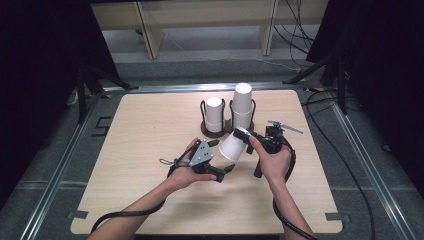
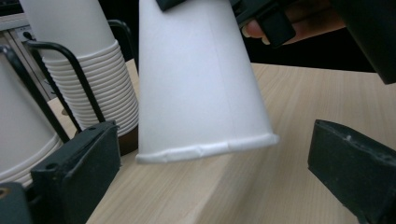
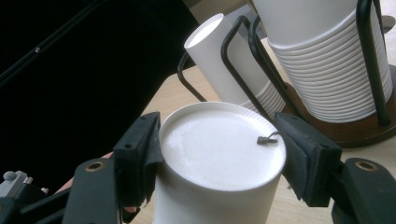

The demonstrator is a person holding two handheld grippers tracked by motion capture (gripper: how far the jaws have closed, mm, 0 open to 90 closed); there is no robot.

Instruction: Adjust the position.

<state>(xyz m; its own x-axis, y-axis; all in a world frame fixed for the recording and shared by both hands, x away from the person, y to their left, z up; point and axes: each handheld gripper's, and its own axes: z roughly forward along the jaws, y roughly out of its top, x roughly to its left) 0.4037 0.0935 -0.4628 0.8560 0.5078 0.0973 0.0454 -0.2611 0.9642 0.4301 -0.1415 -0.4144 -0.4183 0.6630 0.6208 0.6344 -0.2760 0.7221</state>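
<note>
A single white paper cup (image 1: 231,146) hangs tilted above the table, its closed base toward my right gripper (image 1: 247,136) and its open rim toward my left gripper (image 1: 220,156). In the right gripper view the two black pads press on either side of the cup (image 3: 205,200) at its base, so my right gripper (image 3: 220,151) is shut on it. In the left gripper view the cup (image 2: 201,84) stands rim-down ahead of the jaws. My left gripper (image 2: 215,140) is open, with its fingers (image 2: 79,163) apart from the rim on both sides.
A dark wire cup holder (image 1: 220,131) at the table's back middle carries a short stack of cups (image 1: 215,114) and a taller stack (image 1: 242,105). Both stacks stand close behind the held cup. Cables trail over the table's near edge.
</note>
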